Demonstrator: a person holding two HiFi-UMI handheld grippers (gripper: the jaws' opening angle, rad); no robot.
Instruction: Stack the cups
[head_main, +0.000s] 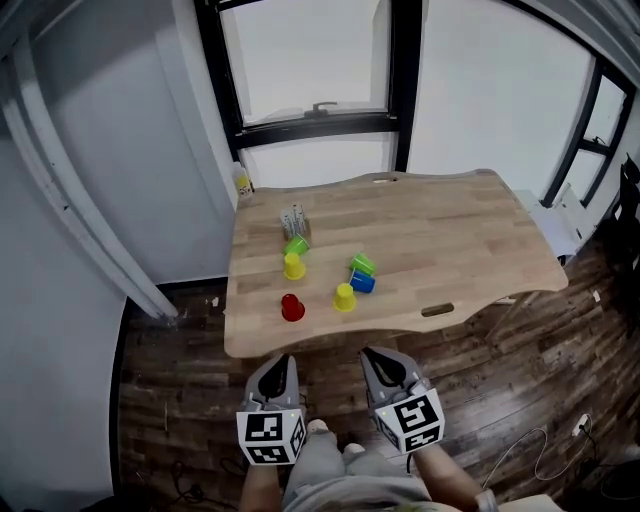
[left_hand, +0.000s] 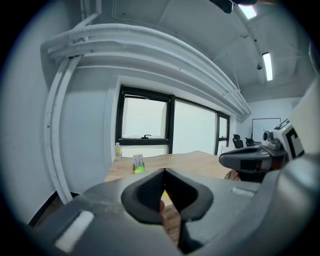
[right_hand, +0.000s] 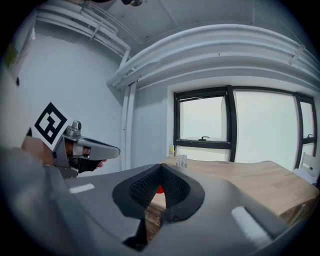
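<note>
- Both claws hung low, short of the near edge of the pale wooden worktop (head_main: 470, 235), side by side over the dark plank floor (head_main: 180, 400).
- The left claw (head_main: 283, 359) was clamped fully shut with nothing between its jaws; its own view showed the tips meeting.
- The right claw (head_main: 374, 354) was the same: jaws pressed together, empty.
- All six cups sat loose on the worktop, none stacked.
- Nearest was the red plastic cup (head_main: 291, 307), with the front yellow plastic cup (head_main: 344, 297) off to its right.
- Behind the red one stood the rear yellow plastic cup (head_main: 293, 266), and beyond that the left green plastic cup (head_main: 297, 245), just beside a small grey-and-white object (head_main: 293, 220).
- The right green plastic cup (head_main: 362, 264) touched the blue plastic cup (head_main: 363, 284) in front of it.
</note>
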